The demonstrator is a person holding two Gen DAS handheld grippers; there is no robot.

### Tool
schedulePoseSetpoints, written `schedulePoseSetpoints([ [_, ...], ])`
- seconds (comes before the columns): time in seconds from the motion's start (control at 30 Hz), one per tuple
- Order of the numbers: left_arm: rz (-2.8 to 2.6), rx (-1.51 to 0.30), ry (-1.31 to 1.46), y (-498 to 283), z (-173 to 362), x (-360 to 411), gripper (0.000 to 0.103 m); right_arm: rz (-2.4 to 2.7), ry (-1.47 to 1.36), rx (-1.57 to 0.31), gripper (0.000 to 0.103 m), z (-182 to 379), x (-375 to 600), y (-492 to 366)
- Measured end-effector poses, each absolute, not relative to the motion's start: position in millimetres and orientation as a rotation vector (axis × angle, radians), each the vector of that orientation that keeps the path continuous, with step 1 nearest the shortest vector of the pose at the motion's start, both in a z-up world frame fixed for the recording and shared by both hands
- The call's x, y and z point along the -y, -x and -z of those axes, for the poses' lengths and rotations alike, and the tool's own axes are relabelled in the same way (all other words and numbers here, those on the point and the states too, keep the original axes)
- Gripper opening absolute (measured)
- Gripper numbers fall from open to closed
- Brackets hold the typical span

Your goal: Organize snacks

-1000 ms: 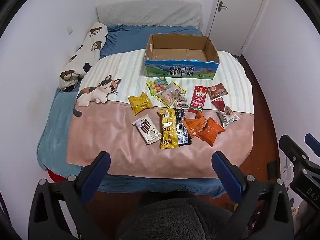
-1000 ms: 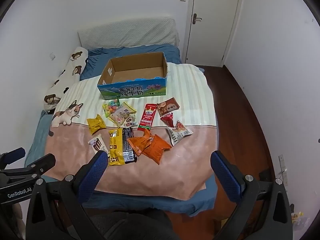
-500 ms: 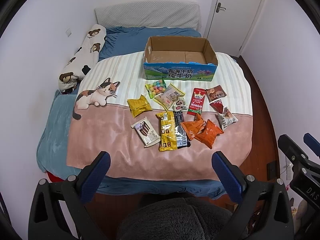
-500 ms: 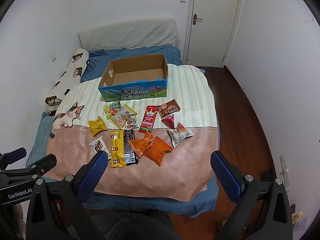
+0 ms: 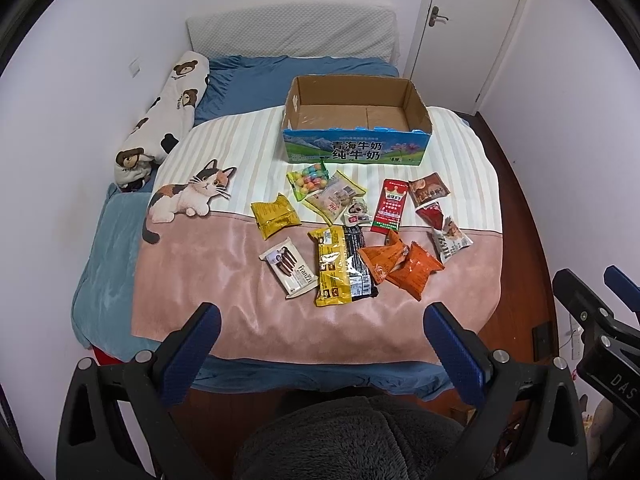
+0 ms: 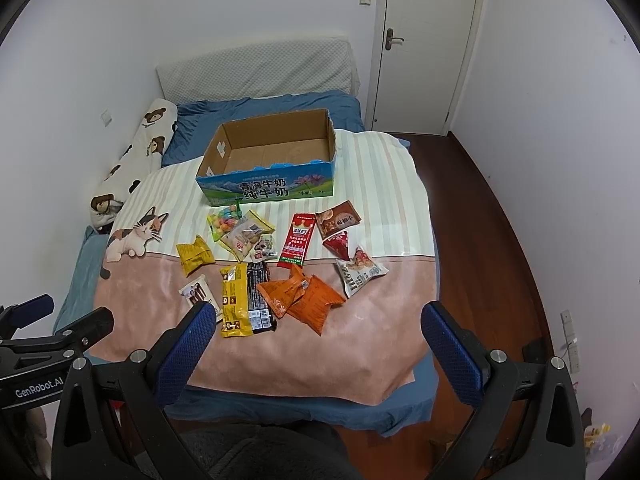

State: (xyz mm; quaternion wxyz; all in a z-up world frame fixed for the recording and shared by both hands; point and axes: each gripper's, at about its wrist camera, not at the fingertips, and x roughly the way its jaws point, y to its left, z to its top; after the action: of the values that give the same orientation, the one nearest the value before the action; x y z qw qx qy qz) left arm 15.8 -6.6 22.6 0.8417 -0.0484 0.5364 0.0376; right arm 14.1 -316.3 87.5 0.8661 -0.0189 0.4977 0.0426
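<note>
cardboard box (image 5: 356,136) — bare inside, snack packets (image 5: 352,236) beside

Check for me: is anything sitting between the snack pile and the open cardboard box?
Nothing visible. The snacks lie right in front of the cardboard box on the blanket, and the box is open-topped and looks empty.
</note>
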Motion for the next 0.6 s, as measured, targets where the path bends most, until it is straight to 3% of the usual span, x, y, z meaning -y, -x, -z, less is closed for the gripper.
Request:
schedulePoseSetpoints([
  [0.6, -0.079, -1.13, 0.101, -13.3, -22.1, 5.0, 0.103, -0.103, 0.03, -1.029, 0.103, -85.9, 318.6, -13.7],
])
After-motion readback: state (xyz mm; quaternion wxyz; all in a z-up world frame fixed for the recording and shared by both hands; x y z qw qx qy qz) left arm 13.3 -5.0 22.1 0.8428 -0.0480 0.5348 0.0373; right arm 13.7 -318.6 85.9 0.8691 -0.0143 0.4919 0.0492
